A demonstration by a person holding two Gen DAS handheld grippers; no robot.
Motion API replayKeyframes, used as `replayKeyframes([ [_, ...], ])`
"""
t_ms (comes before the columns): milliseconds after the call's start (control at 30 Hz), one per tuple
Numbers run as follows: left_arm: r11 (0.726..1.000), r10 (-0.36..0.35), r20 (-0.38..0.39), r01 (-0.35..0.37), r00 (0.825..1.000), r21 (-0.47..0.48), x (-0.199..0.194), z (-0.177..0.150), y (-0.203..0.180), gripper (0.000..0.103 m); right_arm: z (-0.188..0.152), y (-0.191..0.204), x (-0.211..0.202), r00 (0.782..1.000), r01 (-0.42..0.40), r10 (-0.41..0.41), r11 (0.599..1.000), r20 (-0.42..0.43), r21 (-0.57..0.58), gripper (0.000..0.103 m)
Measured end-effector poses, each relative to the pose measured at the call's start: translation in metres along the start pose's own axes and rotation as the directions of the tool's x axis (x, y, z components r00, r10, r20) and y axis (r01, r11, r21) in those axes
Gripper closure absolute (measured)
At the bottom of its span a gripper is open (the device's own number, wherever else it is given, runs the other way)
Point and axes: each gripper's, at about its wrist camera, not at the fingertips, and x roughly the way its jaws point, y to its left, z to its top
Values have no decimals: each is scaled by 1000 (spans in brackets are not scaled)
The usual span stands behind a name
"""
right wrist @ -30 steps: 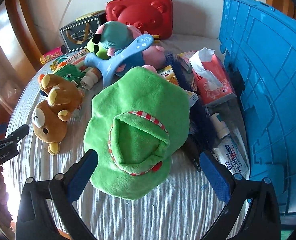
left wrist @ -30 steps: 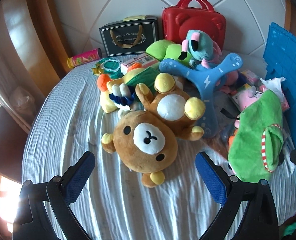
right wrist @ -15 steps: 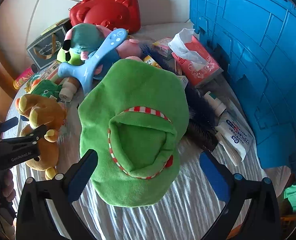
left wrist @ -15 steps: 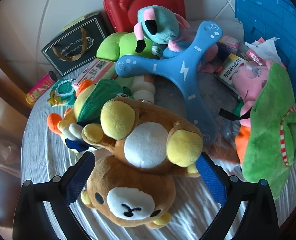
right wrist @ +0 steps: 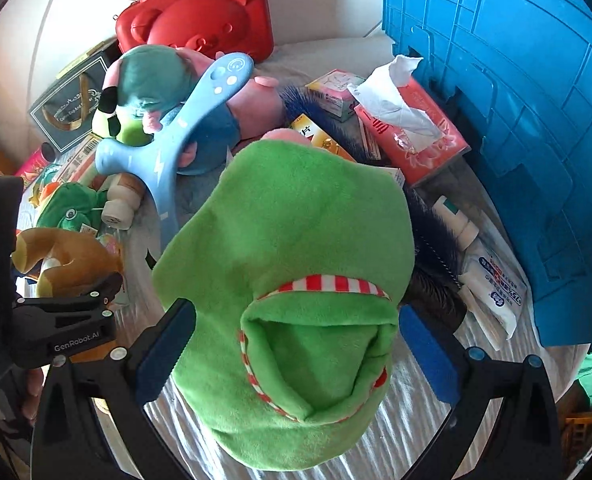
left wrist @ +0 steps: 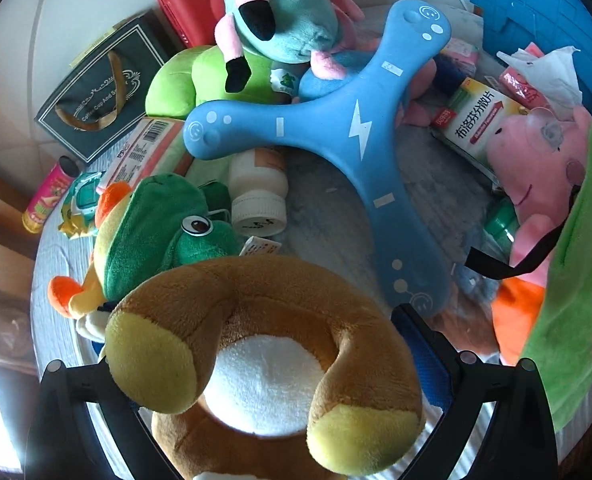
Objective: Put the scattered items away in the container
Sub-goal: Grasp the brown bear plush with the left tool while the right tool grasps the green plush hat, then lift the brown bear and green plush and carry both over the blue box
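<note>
Since earlier, our open left tool (left wrist: 256, 392) straddles the brown plush bear (left wrist: 264, 364); our open right tool (right wrist: 296, 344) straddles the green plush hat (right wrist: 296, 280) beside the blue plastic crate (right wrist: 515, 120).

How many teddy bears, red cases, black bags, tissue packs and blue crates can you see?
Teddy bear: 1
Red case: 1
Black bag: 1
Tissue pack: 1
Blue crate: 1
Total: 5
</note>
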Motion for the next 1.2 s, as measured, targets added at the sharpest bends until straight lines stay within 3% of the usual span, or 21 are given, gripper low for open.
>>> replayKeyframes([
  [100, 1000, -2, -9, 2, 1000, 6, 7, 4, -1, 2, 2, 0, 9, 1000, 6, -6, 1000, -10, 9, 0],
  [233, 1000, -3, -1, 3, 1000, 2, 9, 9, -1, 16, 7, -5, 20, 1000, 17, -17, 1000, -12, 26, 0],
  [400, 998, -31, 27, 33, 999, -47, -2, 4, 7, 22, 7, -5, 31, 999, -47, 47, 999, -19, 25, 0],
  [500, 996, -49, 58, 54, 997, -74, -17, -3, 13, 23, 3, 1, 26, 998, -70, 70, 998, -6, -5, 28],
  [733, 990, -73, 202, 95, 977, -102, -72, -17, 22, 23, -6, 10, -10, 994, -79, 85, 994, 68, -76, 63],
  [833, 988, -80, 264, 112, 961, -106, -99, -20, 25, 23, -9, 13, -27, 990, -81, 91, 991, 103, -104, 69],
  [1200, 980, -74, 375, 137, 924, -143, -164, -41, 26, 23, -6, 18, -91, 965, -84, 133, 973, 224, -215, 73],
])
